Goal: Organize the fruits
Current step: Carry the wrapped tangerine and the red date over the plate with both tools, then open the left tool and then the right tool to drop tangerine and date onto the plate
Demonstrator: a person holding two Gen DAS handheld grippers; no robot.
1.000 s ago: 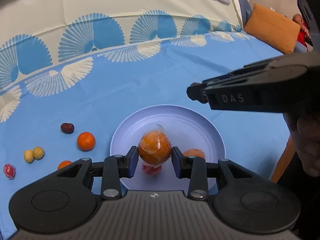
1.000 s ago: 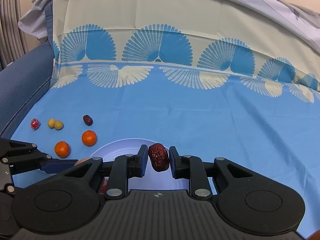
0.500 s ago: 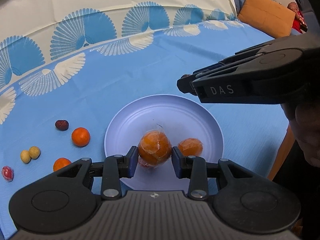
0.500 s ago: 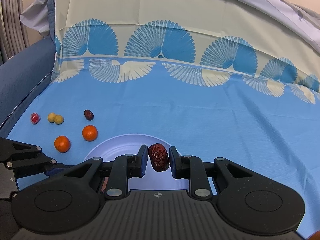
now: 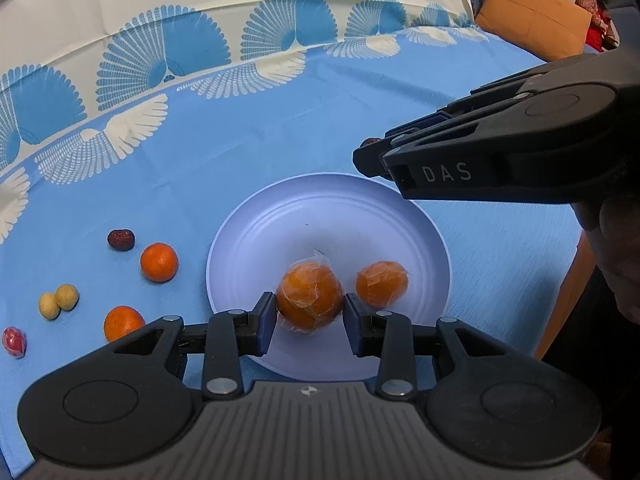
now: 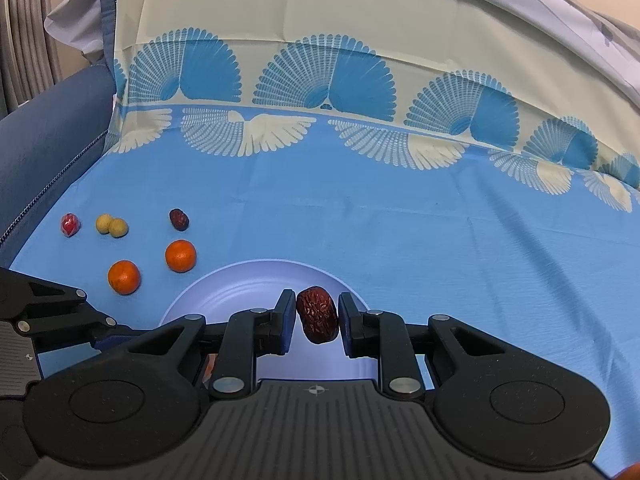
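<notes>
A pale lilac plate (image 5: 280,216) lies on the blue cloth. My left gripper (image 5: 310,312) is shut on a plastic-wrapped orange (image 5: 309,295), low over the plate's near side. A second wrapped orange (image 5: 382,283) rests on the plate to its right. My right gripper (image 6: 313,317) is shut on a dark red date (image 6: 317,314) and hovers over the plate (image 6: 240,284); it shows in the left wrist view (image 5: 370,152) above the plate's far right rim.
Left of the plate lie two bare oranges (image 5: 159,262) (image 5: 123,322), another date (image 5: 121,239), two small yellow fruits (image 5: 59,301) and a red wrapped fruit (image 5: 14,342). An orange cushion (image 5: 532,14) sits at the far right. A dark blue sofa arm (image 6: 44,128) borders the left.
My left gripper has lowered the wrapped orange toward the plate's near side; the second orange now shows fully. My right gripper has drifted a little over the plate with the date.
</notes>
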